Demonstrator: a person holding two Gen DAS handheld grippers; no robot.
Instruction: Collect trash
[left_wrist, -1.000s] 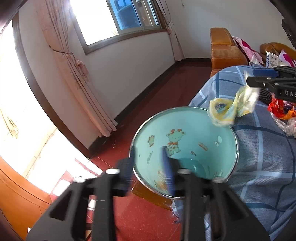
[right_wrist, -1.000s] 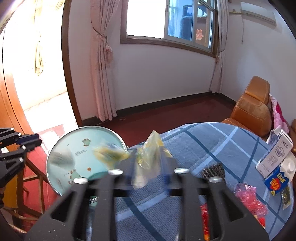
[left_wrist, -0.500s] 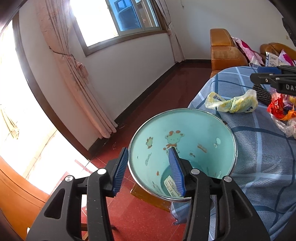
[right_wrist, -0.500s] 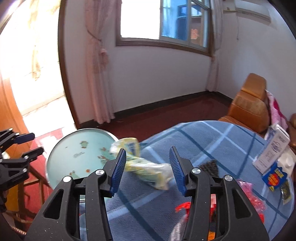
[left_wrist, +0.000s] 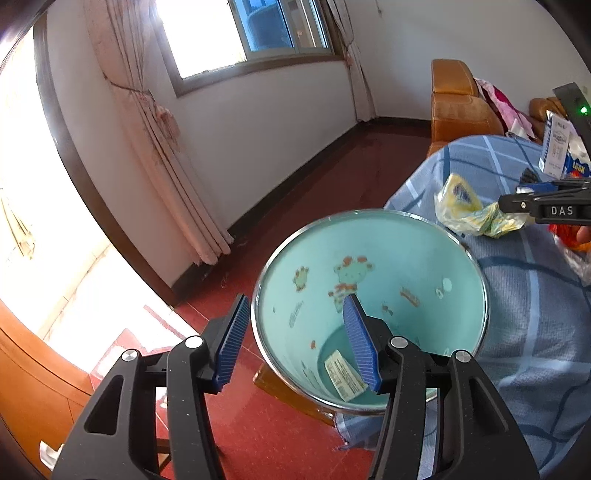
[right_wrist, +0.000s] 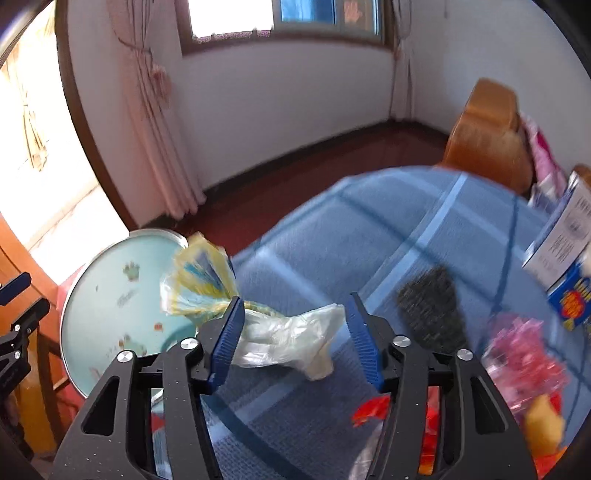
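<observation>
a: getting that yellow wrapper (right_wrist: 207, 288) into the teal bin (left_wrist: 369, 295) looks like the step in hand. what's on the left side?

b: left claw (left_wrist: 299, 336) is spread wide, grasping nothing, straddling the near rim of the bin; one blue pad sits outside the rim, the other inside. whether either touches the rim i cannot tell. a label scrap (left_wrist: 345, 374) already lies at the bottom.

a: and to the right?

b: right claw (right_wrist: 295, 339) is released too, with its blue pads either side of the wrapper's pale twisted tail on the blue checked worktop (right_wrist: 388, 229). the left pad seems to touch the plastic.

a: so how to do it well?

b: my guess: close on the bunched middle, not the loose tail, lift clear, carry left over the rim. the red wrappers (right_wrist: 373, 410) and pink wrapper (right_wrist: 524, 354) remain.
</observation>
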